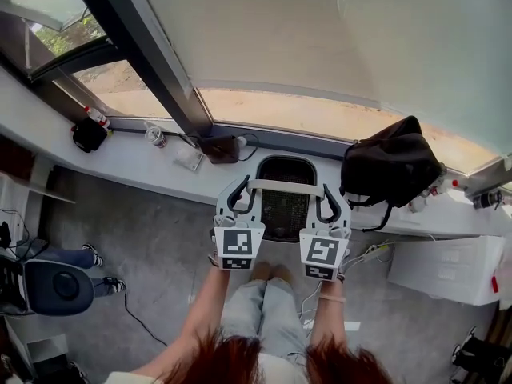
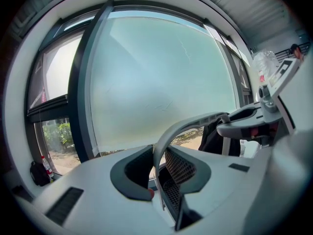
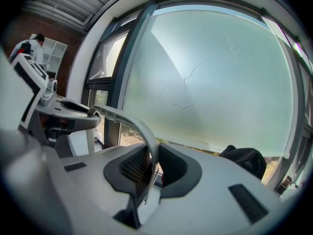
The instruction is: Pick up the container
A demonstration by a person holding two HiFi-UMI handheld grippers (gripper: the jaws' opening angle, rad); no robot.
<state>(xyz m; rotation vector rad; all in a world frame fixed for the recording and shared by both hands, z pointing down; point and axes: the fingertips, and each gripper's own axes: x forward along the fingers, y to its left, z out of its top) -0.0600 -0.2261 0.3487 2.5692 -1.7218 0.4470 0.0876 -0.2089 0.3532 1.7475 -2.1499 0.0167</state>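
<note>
A black mesh container [image 1: 284,206] with a pale curved handle [image 1: 284,186] hangs between my two grippers, in front of the window ledge. My left gripper [image 1: 238,196] is shut on the handle's left end and my right gripper [image 1: 329,204] on its right end. In the left gripper view the handle [image 2: 188,126] arches out from between the jaws of the left gripper [image 2: 159,175], with the mesh [image 2: 178,168] just to the right. In the right gripper view the handle [image 3: 129,119] passes between the jaws of the right gripper [image 3: 151,173], with the mesh [image 3: 134,168] to the left.
A black bag [image 1: 392,166] lies on the white window ledge [image 1: 136,162] at the right. A small bottle [image 1: 96,117], a can [image 1: 156,137] and a dark box [image 1: 218,149] stand on the ledge at the left. A white box [image 1: 448,266] and an office chair [image 1: 56,288] flank my legs.
</note>
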